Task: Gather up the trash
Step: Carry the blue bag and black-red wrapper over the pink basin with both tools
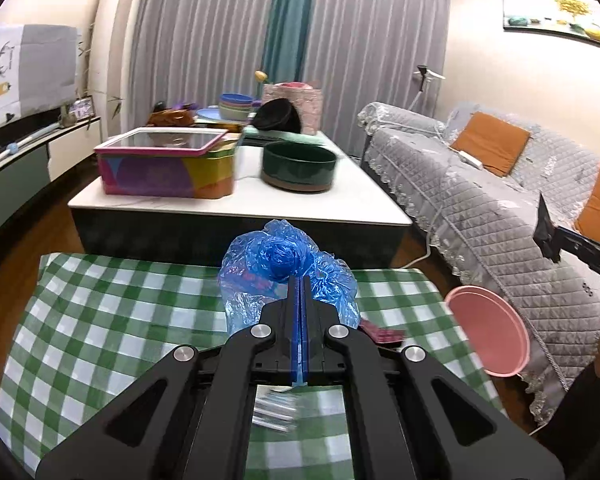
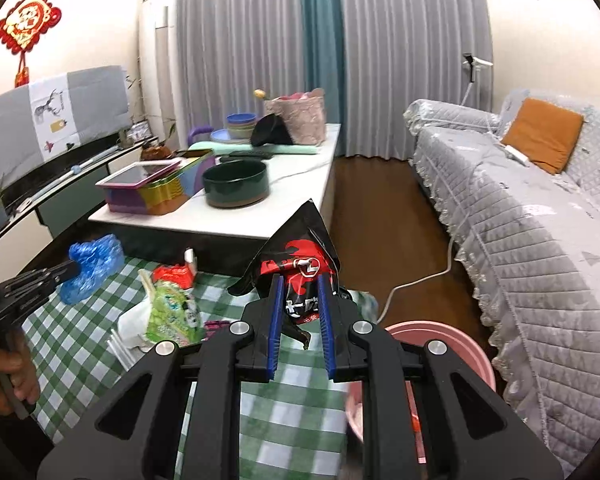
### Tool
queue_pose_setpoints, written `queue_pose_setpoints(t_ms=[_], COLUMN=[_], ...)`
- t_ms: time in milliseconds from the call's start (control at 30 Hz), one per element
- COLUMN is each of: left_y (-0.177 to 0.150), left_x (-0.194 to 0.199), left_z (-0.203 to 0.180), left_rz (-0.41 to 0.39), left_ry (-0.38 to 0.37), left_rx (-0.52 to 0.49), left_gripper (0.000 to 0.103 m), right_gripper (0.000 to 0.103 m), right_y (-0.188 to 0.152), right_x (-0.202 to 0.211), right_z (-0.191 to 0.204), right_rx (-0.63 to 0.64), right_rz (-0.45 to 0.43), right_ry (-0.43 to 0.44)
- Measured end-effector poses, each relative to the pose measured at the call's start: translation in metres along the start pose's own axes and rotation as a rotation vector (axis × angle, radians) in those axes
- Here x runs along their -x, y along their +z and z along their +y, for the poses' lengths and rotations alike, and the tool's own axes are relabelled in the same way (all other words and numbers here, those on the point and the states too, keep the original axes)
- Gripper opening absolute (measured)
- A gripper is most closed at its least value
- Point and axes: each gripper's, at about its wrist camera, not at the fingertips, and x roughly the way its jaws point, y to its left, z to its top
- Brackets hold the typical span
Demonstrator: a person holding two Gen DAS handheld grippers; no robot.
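Note:
My left gripper [image 1: 299, 280] is shut on a crumpled blue plastic bag [image 1: 276, 264] and holds it above the green checked tablecloth [image 1: 100, 320]; the bag also shows in the right wrist view [image 2: 92, 268]. My right gripper [image 2: 299, 284] is shut on a black and red snack wrapper [image 2: 300, 268], held above the cloth beside the pink bin [image 2: 440, 344]. The pink bin also shows in the left wrist view [image 1: 488, 332], at the cloth's right edge. A green wrapper [image 2: 172, 312], a red wrapper [image 2: 174, 274] and white paper [image 2: 136, 324] lie on the cloth.
A white coffee table [image 1: 236, 204] beyond the cloth carries a colourful tin [image 1: 168, 168], a dark green bowl [image 1: 298, 164] and stacked bowls. A grey covered sofa [image 2: 520, 208] runs along the right. A clear plastic wrapper [image 1: 274, 410] and a small dark red packet [image 1: 384, 334] lie on the cloth.

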Motion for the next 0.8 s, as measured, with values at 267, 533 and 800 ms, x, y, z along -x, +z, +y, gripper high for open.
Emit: queue_pose_setpoints(t_ms=[267,533,800], left_y=[0.0,-0.004,-0.001], left_x=[0.004,-0.009,-0.029], left_z=[-0.055,-0.103,-0.149], left_rz=[0.0,0.03,0.055], left_ry=[-0.066,-0.128,-0.185], left_rx=[-0.056,-0.089,-0.136], left_gripper=[0.0,0.0,0.0], right_gripper=[0.017,0.017,0.018], right_y=[0.004,-0.003,-0.013], right_x=[0.011,0.013,0.013], right_z=[-0.048,-0.091,-0.131], right_rx=[-0.061,-0.113,-0.201], right_rz=[-0.015,-0.017,-0.026], right_ry=[-0.059,-0.122,-0.18])
